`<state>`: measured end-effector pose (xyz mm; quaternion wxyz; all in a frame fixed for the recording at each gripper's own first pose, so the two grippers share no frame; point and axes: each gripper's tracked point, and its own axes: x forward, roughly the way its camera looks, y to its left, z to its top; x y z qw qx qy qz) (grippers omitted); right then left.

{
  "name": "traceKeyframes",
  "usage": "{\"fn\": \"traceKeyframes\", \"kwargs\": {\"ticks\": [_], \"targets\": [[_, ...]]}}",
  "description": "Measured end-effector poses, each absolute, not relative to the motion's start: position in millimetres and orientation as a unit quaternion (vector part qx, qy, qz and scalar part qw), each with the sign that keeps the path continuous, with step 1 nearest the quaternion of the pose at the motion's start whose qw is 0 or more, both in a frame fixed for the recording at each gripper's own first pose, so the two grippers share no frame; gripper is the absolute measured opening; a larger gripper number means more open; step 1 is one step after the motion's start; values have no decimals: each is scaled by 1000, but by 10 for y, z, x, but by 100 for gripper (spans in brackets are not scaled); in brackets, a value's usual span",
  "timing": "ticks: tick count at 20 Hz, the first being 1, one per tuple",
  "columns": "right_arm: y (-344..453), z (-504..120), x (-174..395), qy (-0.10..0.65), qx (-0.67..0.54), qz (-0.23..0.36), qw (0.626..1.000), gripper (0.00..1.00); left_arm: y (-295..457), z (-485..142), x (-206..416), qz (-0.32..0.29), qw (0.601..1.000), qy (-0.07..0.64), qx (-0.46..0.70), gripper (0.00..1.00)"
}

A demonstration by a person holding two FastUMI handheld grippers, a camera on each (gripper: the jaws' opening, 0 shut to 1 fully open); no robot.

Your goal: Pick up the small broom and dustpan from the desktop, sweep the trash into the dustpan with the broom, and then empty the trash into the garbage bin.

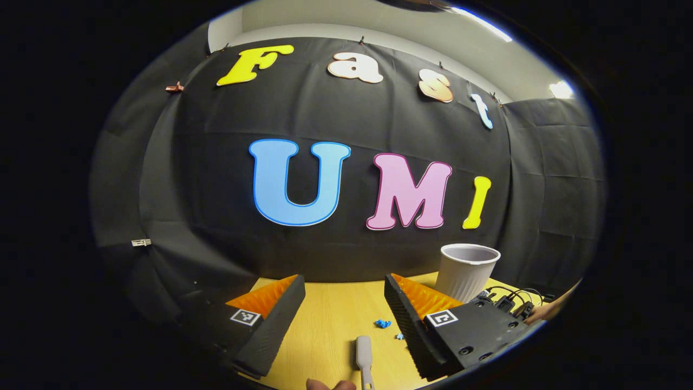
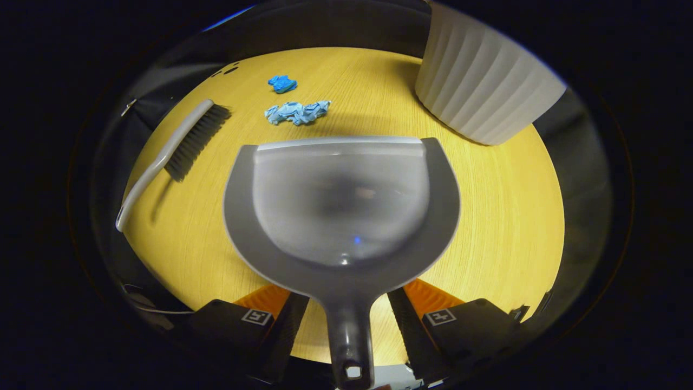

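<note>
In the right gripper view my right gripper has its jaws apart, one finger on each side of the dustpan handle. There is a gap between each finger and the handle, so it is not clamped. The dustpan lies flat on the wooden table, with its open edge pointing to the far side. Just beyond this edge lies a crumpled light blue paper, and a little farther a smaller, darker blue scrap. On the left of the dustpan, apart from it, lies the small broom, with the bristles at the far end and the handle coming toward the near left. On the far right stands the ribbed white garbage bin, upright on the table.

In the left gripper view my left gripper is also with jaws wide apart and holds nothing. It points level at the black wall. Between its fingers I see the table, two small blue pieces and the end of the broom handle near the bottom edge. The bin stands behind the right finger, open at the top. At the right edge I can see a hand beside some black cables.
</note>
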<state>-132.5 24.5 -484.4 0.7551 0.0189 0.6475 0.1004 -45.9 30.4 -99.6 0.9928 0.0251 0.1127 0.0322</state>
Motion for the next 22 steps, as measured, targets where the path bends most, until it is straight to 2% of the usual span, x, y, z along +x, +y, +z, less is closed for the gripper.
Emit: {"fn": "traceKeyframes", "kwargs": {"ticks": [4,5,8,10,11,13,19,20,21,22], "targets": [[205,-4843,-1338,654,21,100,750,81,218,-1071,-406,28,992,119,32,95],[211,-4863,-1323,652,21,100,751,72,200,-1111,-401,28,992,121,33,95],[229,-4845,-1324,640,17,111,760,71,133,-1223,-368,32,990,133,27,95],[237,-4847,-1307,637,17,113,763,63,72,-1309,-343,34,989,142,26,95],[227,-4841,-1313,637,19,112,763,49,48,-1363,-340,37,988,148,27,95],[228,-4848,-1315,644,24,114,756,39,-5,-1440,-321,42,986,157,30,95],[193,-4794,-1324,628,14,140,765,36,-161,-1909,-299,30,977,212,15,96],[189,-4753,-1334,625,19,145,767,29,-175,-2063,-328,25,971,236,9,95],[173,-4708,-1352,623,25,151,767,36,-164,-2253,-382,25,965,263,7,95],[137,-4665,-1357,620,27,153,769,36,-127,-2430,-431,28,956,293,12,96]]}}
